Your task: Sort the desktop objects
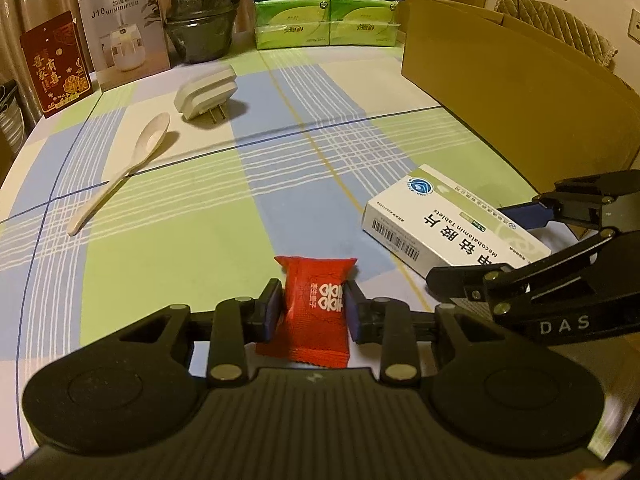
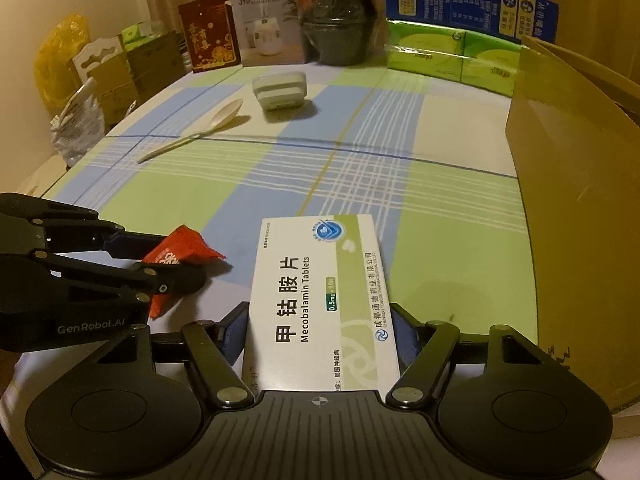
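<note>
Nearest to the left wrist camera, the left gripper [image 1: 310, 307] has its jaws closed narrowly on a red candy packet [image 1: 313, 312], one blue pad on each side of it. Whether the packet is lifted from the checked tablecloth [image 1: 168, 216] I cannot tell. Just to the right, the right gripper [image 2: 320, 330] has its jaws much wider, and they stand against the two long sides of a white and green box of Mecobalamin tablets [image 2: 320, 292]; the box appears gripped, lying flat between them.

Farther on the left, a cream plastic spoon [image 1: 120, 168] lies on the cloth, and beyond it is a white plug-in device [image 1: 206, 94] with its two prongs toward the camera. Neither is touched.

On the right side stands an open cardboard box [image 1: 520, 92], probably the place for sorted things; its inside is not visible. At the far edge are a humidifier box [image 1: 124, 28], a red card [image 1: 56, 64], a dark pot [image 1: 200, 20] and green tissue packs [image 1: 326, 24].

I judge the sorting is at an early or middle stage: two objects are in the grippers, two wait.
</note>
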Action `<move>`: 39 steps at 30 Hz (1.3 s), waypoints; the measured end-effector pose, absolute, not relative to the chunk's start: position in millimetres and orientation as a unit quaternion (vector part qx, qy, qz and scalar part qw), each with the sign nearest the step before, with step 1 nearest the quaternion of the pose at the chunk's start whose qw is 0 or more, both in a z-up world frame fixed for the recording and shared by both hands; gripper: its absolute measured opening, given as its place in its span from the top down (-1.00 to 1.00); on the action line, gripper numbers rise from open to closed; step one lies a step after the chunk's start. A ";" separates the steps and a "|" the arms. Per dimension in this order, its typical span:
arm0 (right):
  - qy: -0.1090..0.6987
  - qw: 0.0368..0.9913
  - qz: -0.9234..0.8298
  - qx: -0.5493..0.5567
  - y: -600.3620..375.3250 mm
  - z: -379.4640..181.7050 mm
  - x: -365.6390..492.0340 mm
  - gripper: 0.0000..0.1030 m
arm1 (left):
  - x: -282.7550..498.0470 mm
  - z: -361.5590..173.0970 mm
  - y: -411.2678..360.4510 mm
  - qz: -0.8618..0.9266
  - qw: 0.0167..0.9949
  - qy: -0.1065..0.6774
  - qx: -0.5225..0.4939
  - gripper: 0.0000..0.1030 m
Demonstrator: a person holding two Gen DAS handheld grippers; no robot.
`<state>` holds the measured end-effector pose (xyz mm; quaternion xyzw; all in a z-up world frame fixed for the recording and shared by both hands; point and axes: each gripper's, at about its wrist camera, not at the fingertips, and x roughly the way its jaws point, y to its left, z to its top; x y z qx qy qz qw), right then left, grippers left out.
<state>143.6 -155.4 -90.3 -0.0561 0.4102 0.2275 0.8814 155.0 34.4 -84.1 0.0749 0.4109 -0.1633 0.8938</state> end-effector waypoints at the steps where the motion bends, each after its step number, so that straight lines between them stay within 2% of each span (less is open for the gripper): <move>1: 0.411 0.881 0.227 -0.055 -155.3 -90.0 143.0 -0.32 | 155.0 -84.0 34.5 -0.163 0.894 0.410 0.076 0.53; 13: 0.387 0.897 0.204 -0.068 -166.7 -68.3 123.0 -0.32 | 144.0 -75.3 31.8 -0.149 0.898 0.411 0.051 0.59; 28: 0.347 0.922 0.171 -0.024 -202.8 -7.7 65.9 -0.32 | 86.1 2.3 8.2 -0.119 0.917 0.379 0.010 0.59; 39: 0.320 0.933 0.165 -0.004 -223.3 23.7 30.6 -0.32 | 50.2 29.6 -9.1 -0.125 0.921 0.369 0.001 0.59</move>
